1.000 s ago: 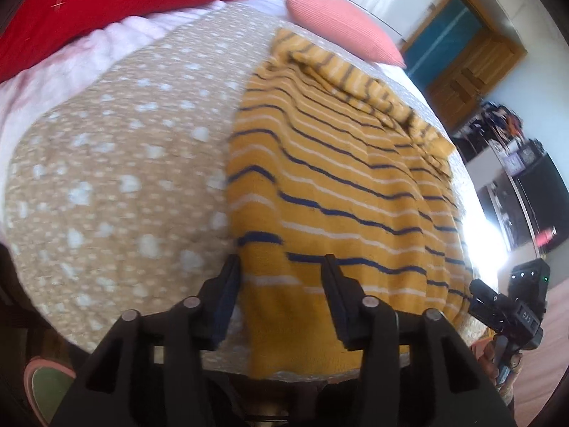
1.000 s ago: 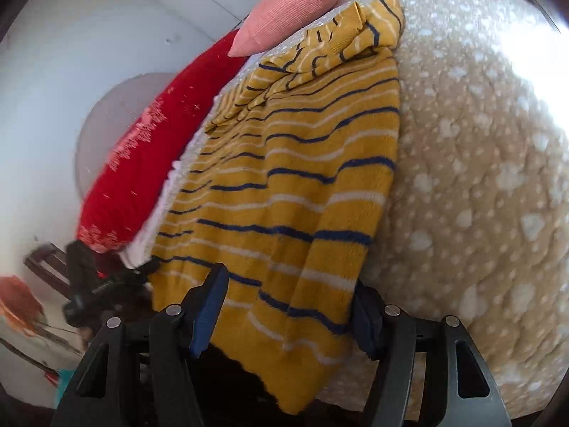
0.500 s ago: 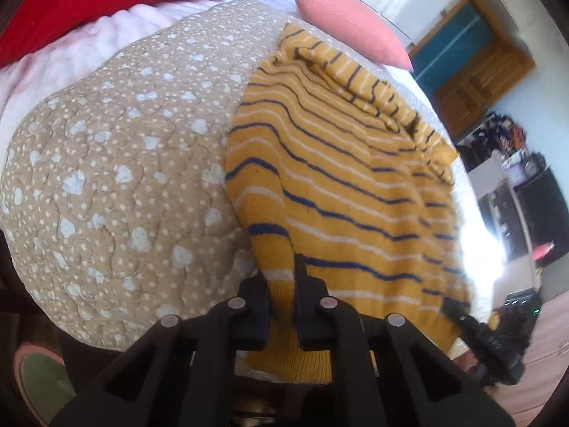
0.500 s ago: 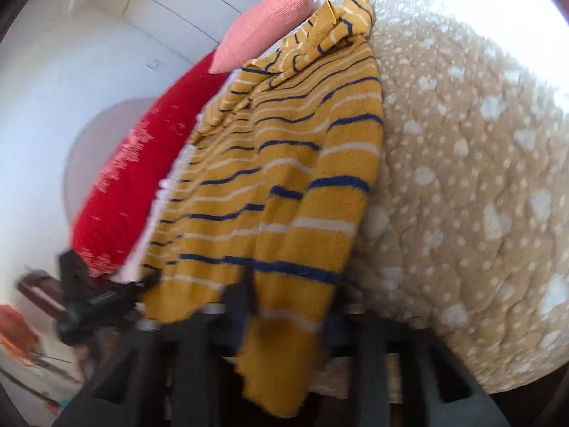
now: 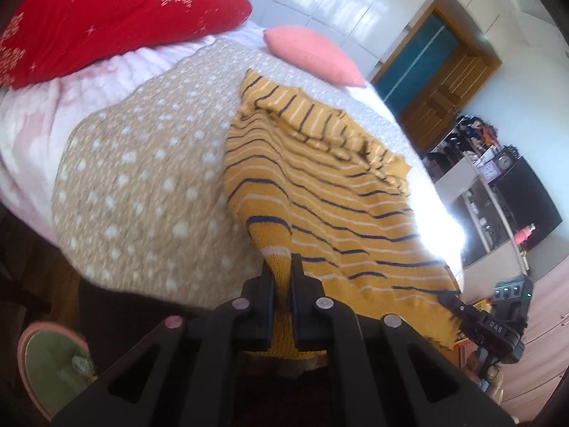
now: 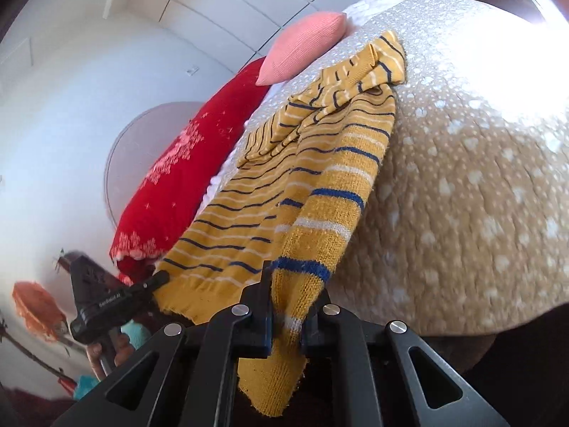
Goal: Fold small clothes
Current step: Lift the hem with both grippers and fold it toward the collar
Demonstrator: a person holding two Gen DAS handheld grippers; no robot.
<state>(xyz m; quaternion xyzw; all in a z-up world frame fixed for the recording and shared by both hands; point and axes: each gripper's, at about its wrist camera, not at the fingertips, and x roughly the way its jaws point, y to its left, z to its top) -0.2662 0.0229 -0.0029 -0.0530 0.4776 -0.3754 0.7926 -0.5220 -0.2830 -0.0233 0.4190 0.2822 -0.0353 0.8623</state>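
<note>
- the yellow striped sweater (image 5: 320, 195) lay on the bed's tan spotted quilt (image 5: 142, 178), with its hem hanging over the near edge of the bed and its neck end pointing toward the far edge, where the pink pillow (image 5: 313, 55) sat.
- i read its long axis as running from the near edge straight back across the bed, and the navy and white stripes ran across that axis.
- at the far end the knit was bunched and folded over itself, with a ribbed cuff (image 6: 359, 66) showing in my right view.
- my left gripper (image 5: 282, 281) was clamped on the hem corner nearer the red pillow (image 5: 106, 17), with the knit pinched between the pads and that corner pulled up into a ridge.
- my right gripper (image 6: 288, 306) had the opposite hem corner between its pads; its jaws were closing in on it, and a flap of yellow knit hung down below them.
- each gripper showed in the other's view at its own hem corner, so the two held the hem well apart.
- the red pillow lay along the bed's side edge, beyond the bare quilt beside the sweater.
</note>
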